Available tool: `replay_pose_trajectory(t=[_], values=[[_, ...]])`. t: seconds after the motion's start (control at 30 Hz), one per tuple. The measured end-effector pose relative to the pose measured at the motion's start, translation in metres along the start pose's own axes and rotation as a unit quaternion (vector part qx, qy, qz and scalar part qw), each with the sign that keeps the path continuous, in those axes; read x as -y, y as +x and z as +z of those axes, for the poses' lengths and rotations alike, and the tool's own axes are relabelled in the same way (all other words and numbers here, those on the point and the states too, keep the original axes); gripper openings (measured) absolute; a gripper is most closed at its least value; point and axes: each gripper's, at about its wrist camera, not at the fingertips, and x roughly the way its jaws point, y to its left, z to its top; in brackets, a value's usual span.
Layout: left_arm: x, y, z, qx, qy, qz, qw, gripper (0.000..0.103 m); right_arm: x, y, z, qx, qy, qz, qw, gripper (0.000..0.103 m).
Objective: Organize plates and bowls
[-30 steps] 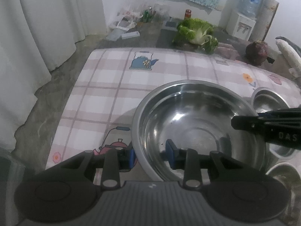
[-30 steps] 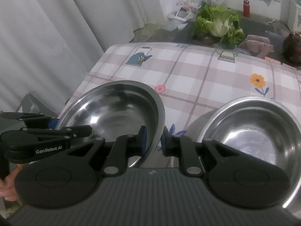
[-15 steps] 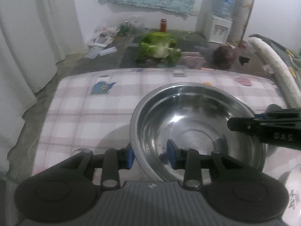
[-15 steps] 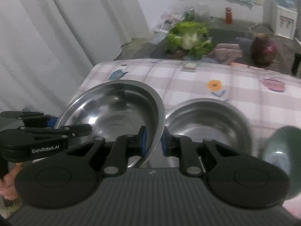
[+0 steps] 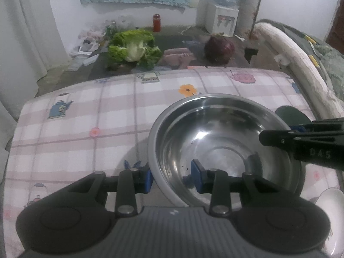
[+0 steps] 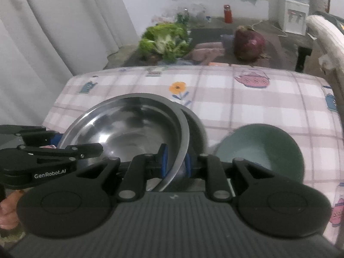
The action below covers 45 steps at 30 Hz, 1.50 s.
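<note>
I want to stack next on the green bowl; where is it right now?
In the right wrist view the green bowl sits on the checked tablecloth at lower right, just right of the held steel bowl and the second steel bowl behind it.

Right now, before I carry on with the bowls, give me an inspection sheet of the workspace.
Surface: checked tablecloth with teapot and flower prints, flat.
Job's things: large steel bowl held by both grippers above a second steel bowl; green bowl to its right; white dish at the left-wrist view's right edge.
Clutter: nothing seen on the cloth besides the dishes.
Grippers: left gripper straddles the bowl's near rim, whether its pads press is unclear; right gripper shut on the opposite rim.
Cables: a cord on the floor near the water dispenser.
Surroundings: lettuce, purple cabbage, red jar, curtains.
</note>
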Motion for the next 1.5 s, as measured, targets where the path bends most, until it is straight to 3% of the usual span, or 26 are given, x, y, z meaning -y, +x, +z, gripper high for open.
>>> replay_pose_trajectory(t=[0.47, 0.87, 0.93, 1.0, 1.13, 1.27, 1.5], values=[[0.012, 0.013, -0.003, 0.004, 0.028, 0.016, 0.9995, 0.038, 0.004, 0.014, -0.007, -0.002, -0.038, -0.027, 0.999, 0.019], [-0.003, 0.008, -0.004, 0.012, 0.023, 0.009, 0.9996, 0.046, -0.006, 0.015, 0.002, -0.003, -0.06, -0.031, 0.998, 0.04], [-0.006, 0.008, -0.004, 0.014, 0.02, 0.009, 0.9996, 0.046, -0.007, 0.012, 0.005, 0.007, -0.066, -0.041, 0.997, 0.048], [-0.008, 0.01, -0.004, 0.012, 0.018, 0.01, 0.9997, 0.046, -0.007, 0.008, 0.009, 0.017, -0.068, -0.046, 0.996, 0.049], [-0.01, 0.019, -0.005, -0.001, 0.014, 0.011, 0.9998, 0.044, 0.003, 0.012, 0.02, 0.017, -0.042, -0.036, 0.998, 0.05], [-0.012, 0.03, -0.008, -0.016, 0.011, 0.014, 0.9997, 0.035, 0.012, 0.034, 0.028, 0.002, 0.0, -0.021, 1.0, 0.049], [-0.028, 0.03, -0.01, -0.018, -0.007, 0.024, 0.9995, 0.036, 0.002, 0.062, 0.025, -0.031, 0.009, 0.0, 0.999, 0.045]])
